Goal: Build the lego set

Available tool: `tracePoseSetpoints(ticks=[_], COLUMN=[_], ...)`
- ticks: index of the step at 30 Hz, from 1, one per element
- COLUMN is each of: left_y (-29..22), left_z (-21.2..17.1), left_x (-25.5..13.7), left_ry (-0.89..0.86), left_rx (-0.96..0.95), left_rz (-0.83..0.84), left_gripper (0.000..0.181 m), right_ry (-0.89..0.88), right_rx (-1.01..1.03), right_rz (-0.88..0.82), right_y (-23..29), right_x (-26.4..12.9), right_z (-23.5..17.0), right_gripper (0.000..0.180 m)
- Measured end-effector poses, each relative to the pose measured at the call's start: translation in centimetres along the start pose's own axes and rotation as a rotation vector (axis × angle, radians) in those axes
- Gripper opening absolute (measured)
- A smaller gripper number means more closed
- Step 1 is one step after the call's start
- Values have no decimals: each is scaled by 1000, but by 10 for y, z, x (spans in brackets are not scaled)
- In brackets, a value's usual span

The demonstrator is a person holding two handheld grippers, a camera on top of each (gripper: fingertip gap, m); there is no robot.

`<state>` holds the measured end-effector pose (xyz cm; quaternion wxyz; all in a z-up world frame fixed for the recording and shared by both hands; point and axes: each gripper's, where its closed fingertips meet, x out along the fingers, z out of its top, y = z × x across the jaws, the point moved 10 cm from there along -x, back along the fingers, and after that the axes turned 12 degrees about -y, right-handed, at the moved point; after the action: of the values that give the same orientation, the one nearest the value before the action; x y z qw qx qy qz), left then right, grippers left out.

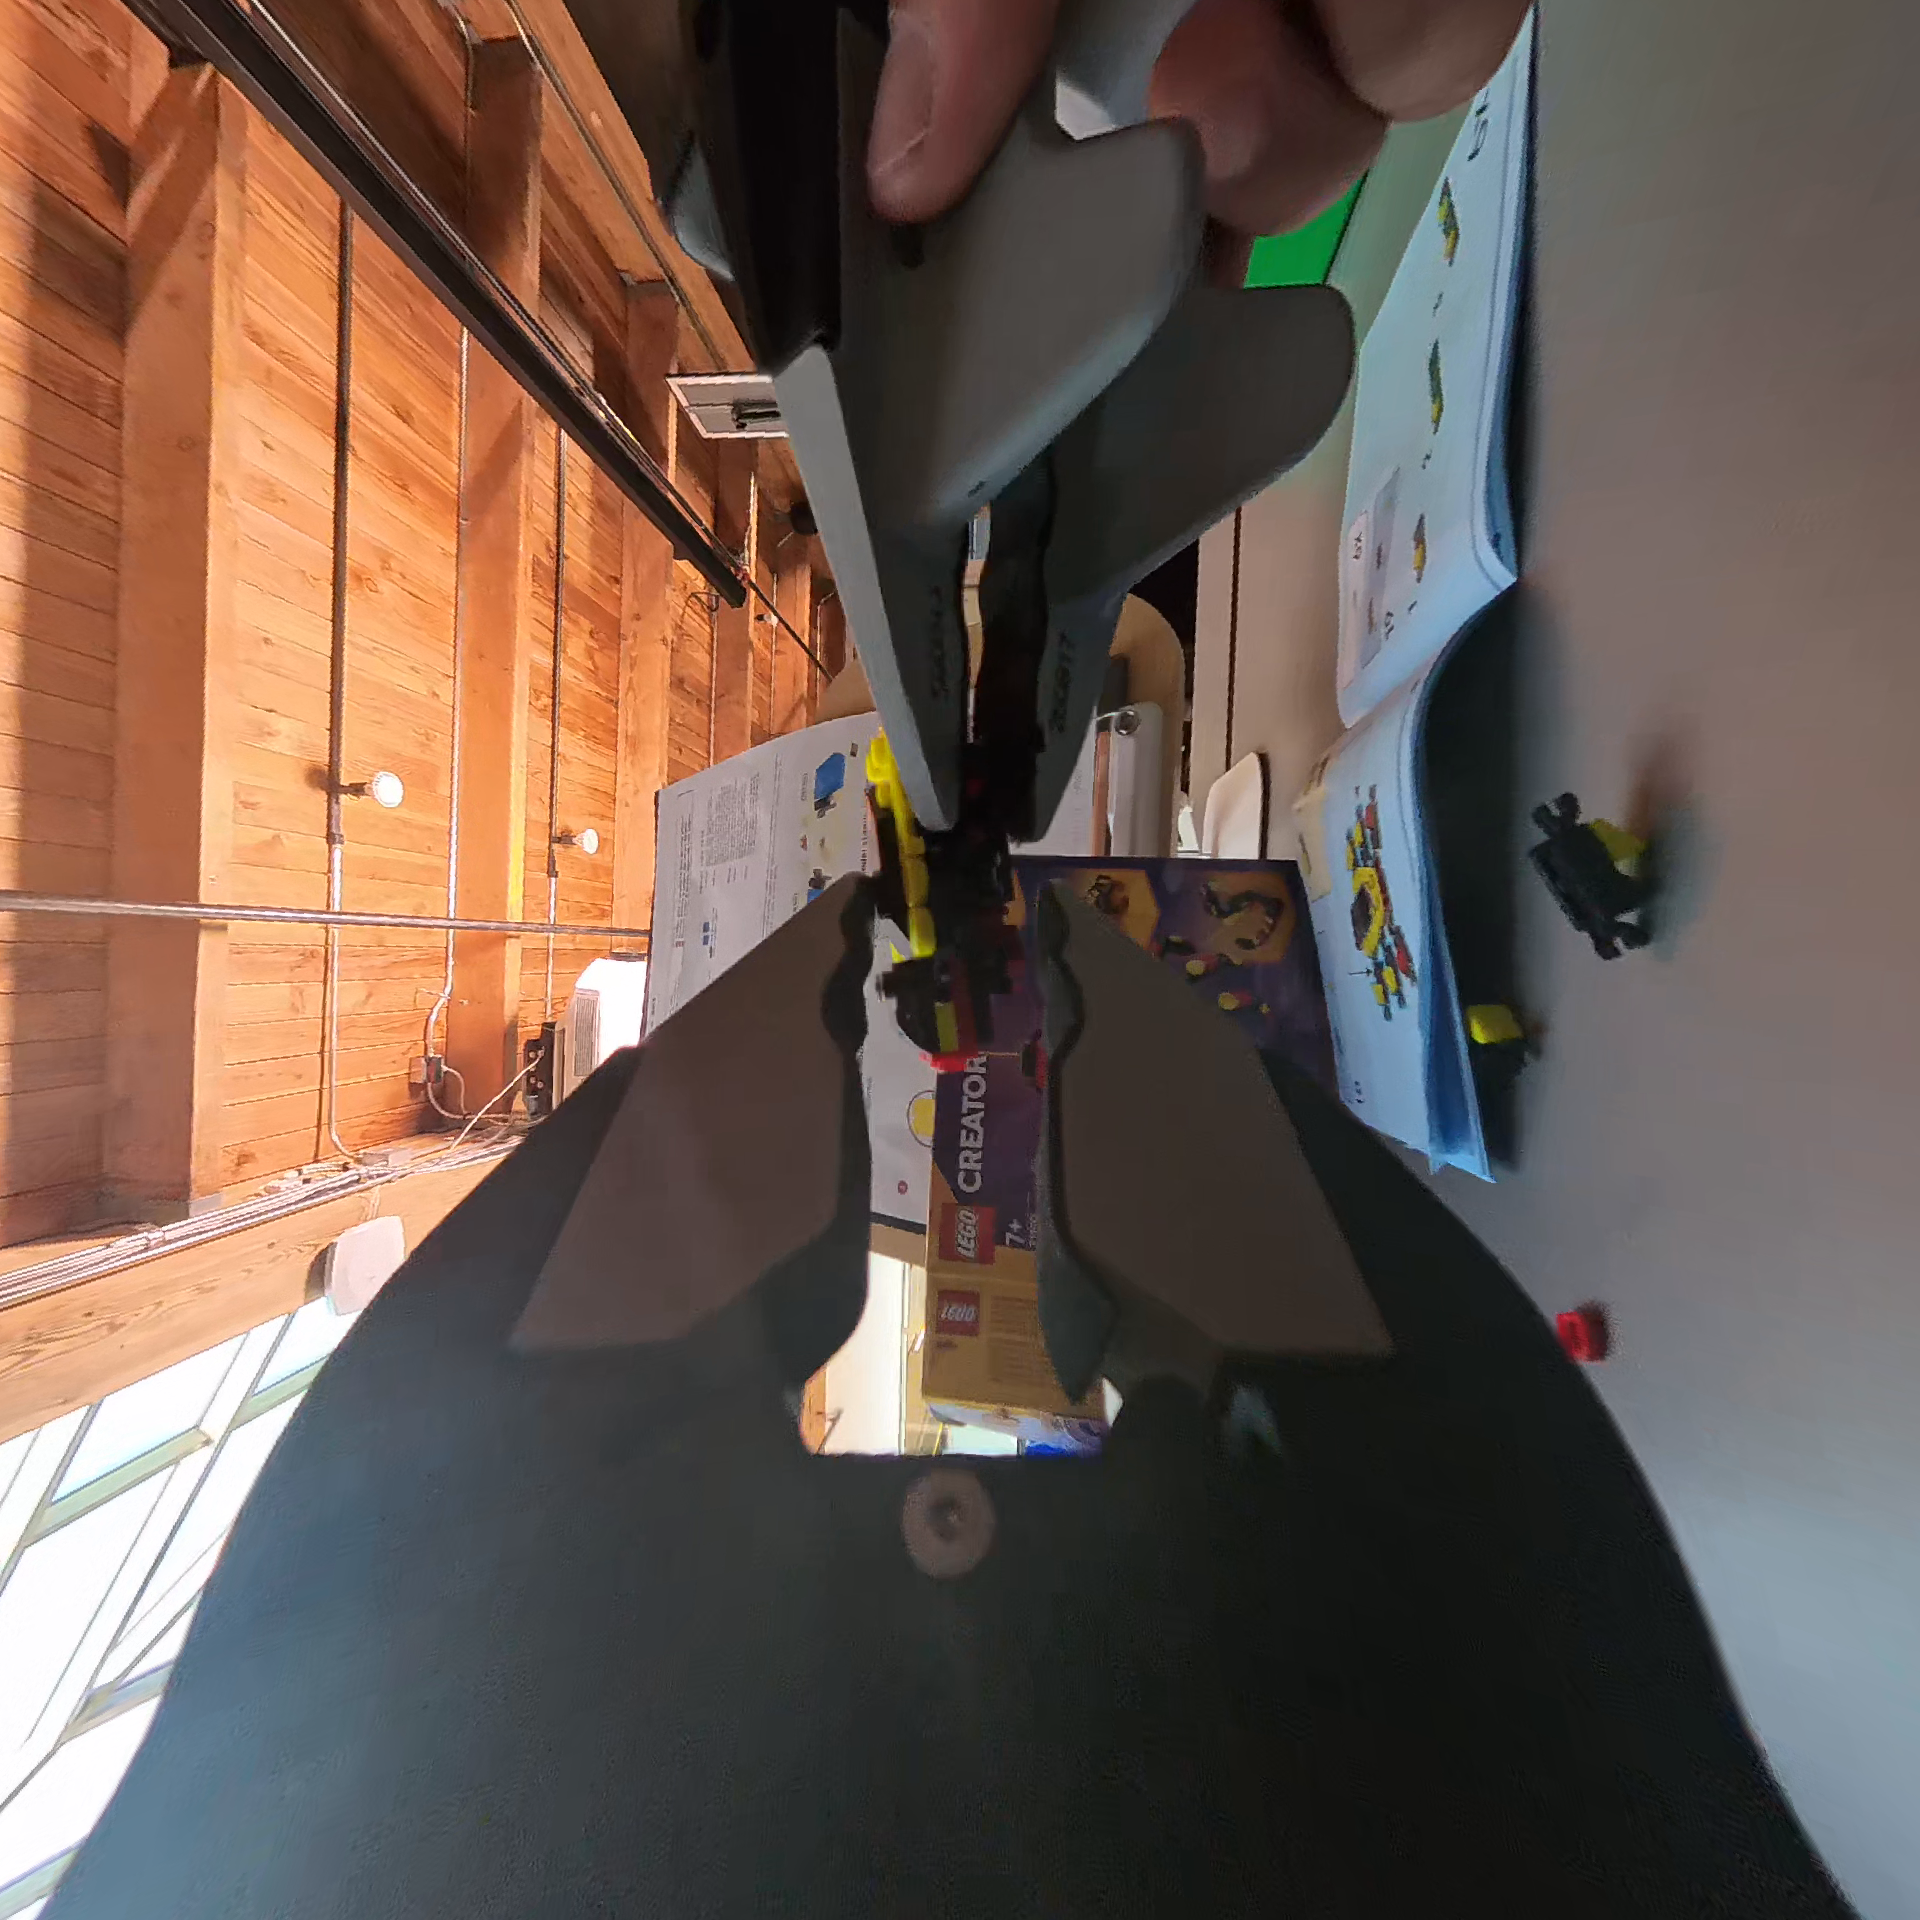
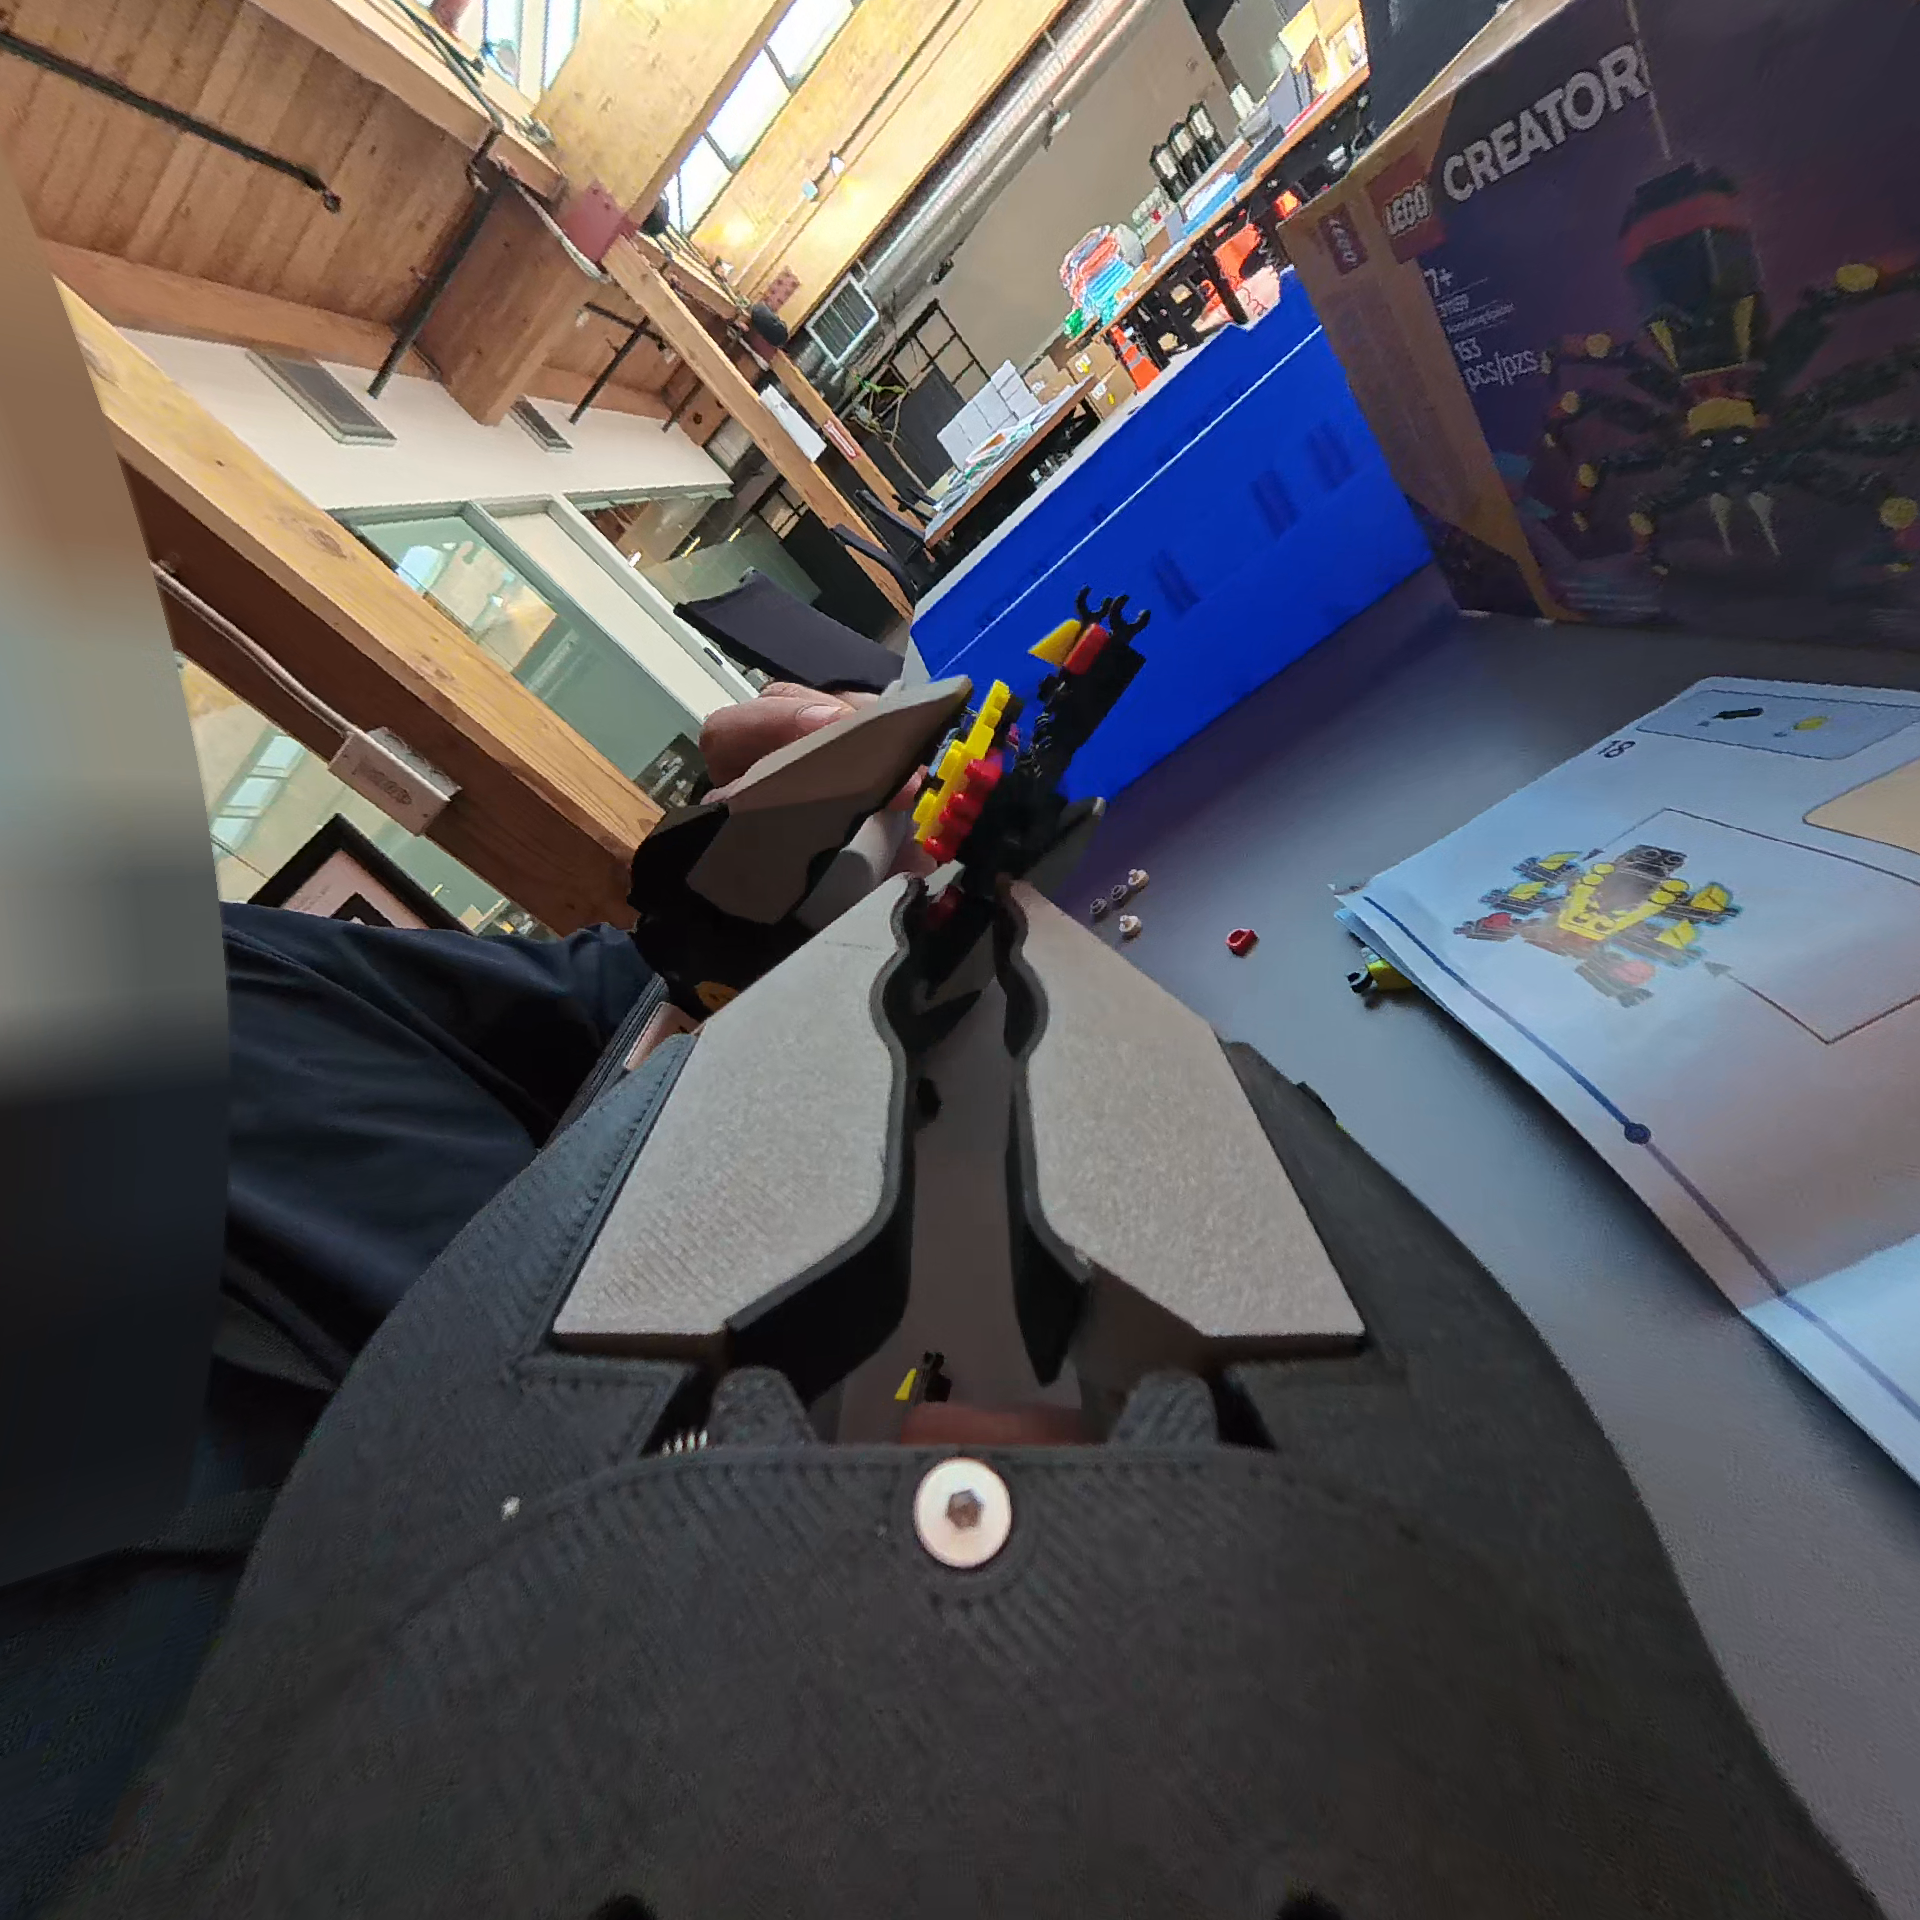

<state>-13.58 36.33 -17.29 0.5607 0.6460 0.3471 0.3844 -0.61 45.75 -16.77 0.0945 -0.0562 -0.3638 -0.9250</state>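
Above the grey table (image 2: 1455, 727), near the box (image 2: 1662, 312), both grippers meet on the half-built model (image 2: 997, 769). The left gripper (image 1: 951, 940) pinches it; the right gripper (image 2: 961, 899) nips its lower end, mid-assembly. Next likely needs a firm, aligned press.

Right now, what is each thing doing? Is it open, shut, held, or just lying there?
Left gripper: around the model, grip unclear.
Right gripper: shut on lego model.
Lego model: held in the air between both grippers.
Instruction booklet: open, flat on table.
Lego box: standing upright.
Small red piece: loose on table.
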Motion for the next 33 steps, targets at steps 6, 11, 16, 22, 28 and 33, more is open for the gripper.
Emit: tracePoseSetpoints(ticks=[6, 11, 16, 22, 28, 33], left_y=[-1, 3, 11, 21, 9, -2], left_z=[5, 6, -1, -17, -27, -24], left_x=[-1, -4, -5, -9, -5, -2], left_ry=[-23, -14, -45, -105, -66, -43], left_rx=[-2, -107, -392, -638, -584, -516], left_rz=[-2, -47, -72, -65, -121, -198], left_gripper=[28, 22, 22, 23, 23, 24], right_ry=[42, 78, 109, 141, 83, 266], right_rx=[8, -79, -343, -614, -517, -288], right_rz=[0, -25, -95, -138, -121, -205], right_y=[0, 5, 20, 34, 26, 8], right_x=[2, 3, 6, 15, 2, -28], right_z=[-4, -4, -3, -9, 3, 1], right_gripper=[10, 9, 9, 9, 9, 9])
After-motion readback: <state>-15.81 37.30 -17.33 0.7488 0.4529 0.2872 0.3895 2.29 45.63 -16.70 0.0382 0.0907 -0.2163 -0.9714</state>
